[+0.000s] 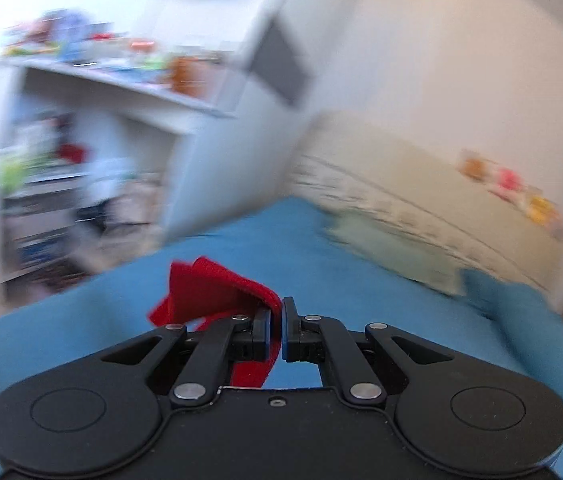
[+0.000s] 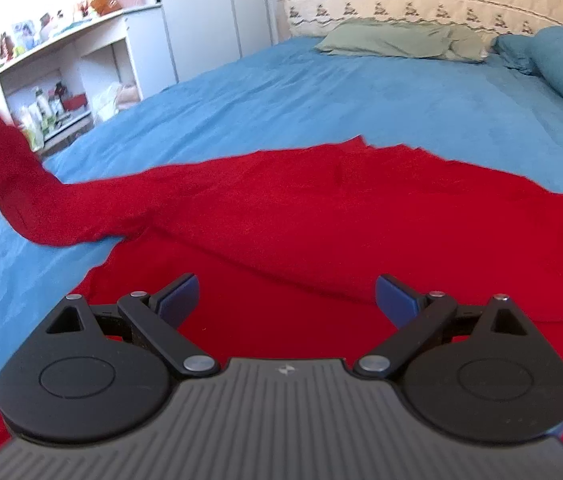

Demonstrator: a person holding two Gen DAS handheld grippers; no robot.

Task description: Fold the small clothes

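We see our left gripper [image 1: 277,320] with fingers pinched on a bunched end of the red garment [image 2: 281,216], lifted off the bed [image 2: 321,92] toward its left edge | our right gripper [image 2: 287,296] hovers with fingers spread wide over the garment's body, which lies flat on the bed's near part.

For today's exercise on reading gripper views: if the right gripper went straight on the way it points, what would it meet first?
Probably the red garment spread on the blue bedspread; the open right gripper already hangs over it.
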